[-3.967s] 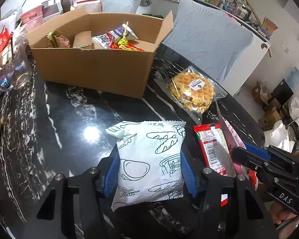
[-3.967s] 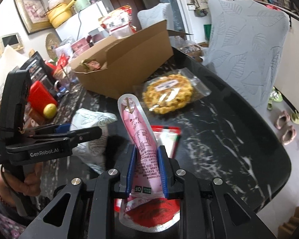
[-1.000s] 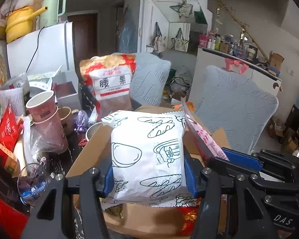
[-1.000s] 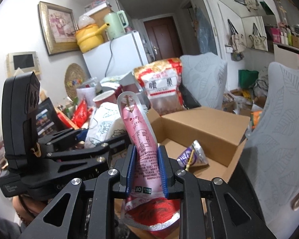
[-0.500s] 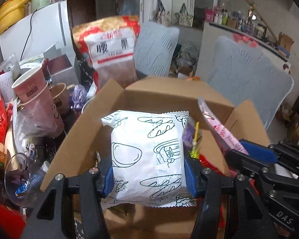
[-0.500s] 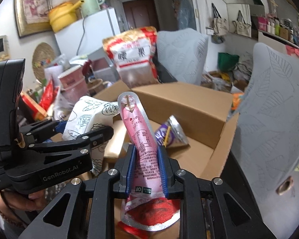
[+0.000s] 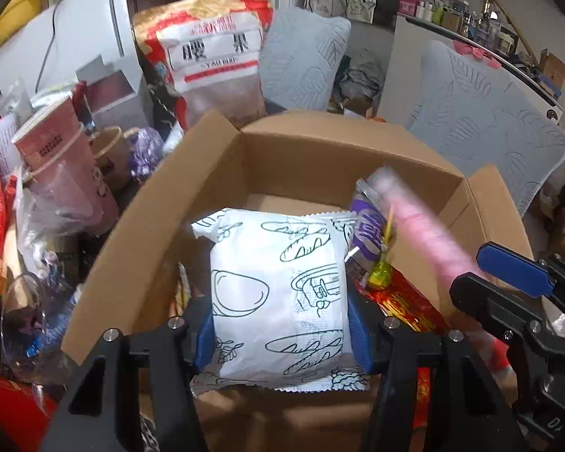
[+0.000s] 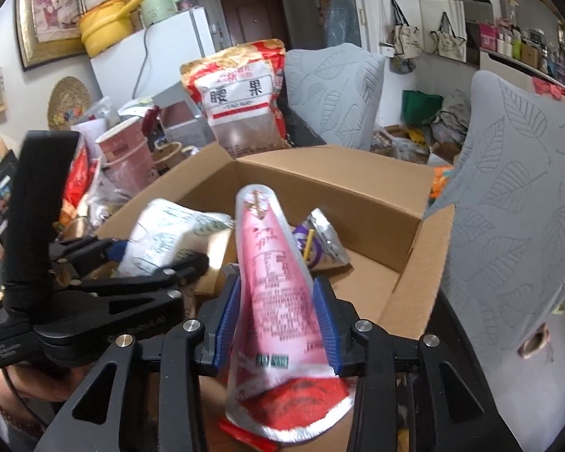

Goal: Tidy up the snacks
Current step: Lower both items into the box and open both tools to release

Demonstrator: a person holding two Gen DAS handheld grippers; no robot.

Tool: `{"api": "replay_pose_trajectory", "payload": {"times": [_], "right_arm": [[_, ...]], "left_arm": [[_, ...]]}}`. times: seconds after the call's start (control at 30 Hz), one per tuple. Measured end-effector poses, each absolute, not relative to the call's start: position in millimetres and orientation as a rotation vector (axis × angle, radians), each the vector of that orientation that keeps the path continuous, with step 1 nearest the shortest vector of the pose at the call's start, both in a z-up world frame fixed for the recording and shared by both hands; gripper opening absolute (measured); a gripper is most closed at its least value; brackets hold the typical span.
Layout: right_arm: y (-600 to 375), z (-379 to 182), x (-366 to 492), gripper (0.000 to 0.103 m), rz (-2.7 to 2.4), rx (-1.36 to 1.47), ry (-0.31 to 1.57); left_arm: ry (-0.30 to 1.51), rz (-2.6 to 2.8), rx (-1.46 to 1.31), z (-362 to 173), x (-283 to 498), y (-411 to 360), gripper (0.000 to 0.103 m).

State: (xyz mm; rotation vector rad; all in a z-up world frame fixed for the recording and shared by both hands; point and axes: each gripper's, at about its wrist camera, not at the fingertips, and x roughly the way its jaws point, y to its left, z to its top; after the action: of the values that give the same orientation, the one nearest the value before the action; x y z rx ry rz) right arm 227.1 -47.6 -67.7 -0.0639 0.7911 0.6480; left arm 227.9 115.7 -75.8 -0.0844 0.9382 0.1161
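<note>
Right wrist view: right hand-held gripper point(image 8: 278, 320) has just parted, freeing the pink pouch point(image 8: 278, 293) over the box point(image 8: 358, 184).

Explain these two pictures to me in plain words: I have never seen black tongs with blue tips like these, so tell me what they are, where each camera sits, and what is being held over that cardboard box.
There is no robot here: a person holds a two-finger grabber in each hand, and each grabber carries a wide-angle camera looking along its fingers. One picture is from the left grabber, the other from the right.

Both hang over an open cardboard box of snacks, with a purple wrapper and a red packet inside. The left gripper clamps a white bread packet. The right gripper has just been opening its jaws; the pink pouch, blurred, stands between the pads, apparently released.

Around the box stand paper cups and a big nut bag.
</note>
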Motion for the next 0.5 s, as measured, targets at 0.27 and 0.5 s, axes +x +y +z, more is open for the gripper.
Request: {"api": "replay_pose_trajectory", "payload": {"times": [0.27, 0.5], "right_arm": [[-56, -62, 226, 0.039, 0.632, -0.030, 0.804], [-65, -43, 217, 0.039, 0.625, -0.017, 0.767]], "left_arm": [[0.880, 0.185, -0.019, -56, 217, 107, 0.081], [0.802, 0.182, -0.010, -28, 197, 97, 0.081]]}}
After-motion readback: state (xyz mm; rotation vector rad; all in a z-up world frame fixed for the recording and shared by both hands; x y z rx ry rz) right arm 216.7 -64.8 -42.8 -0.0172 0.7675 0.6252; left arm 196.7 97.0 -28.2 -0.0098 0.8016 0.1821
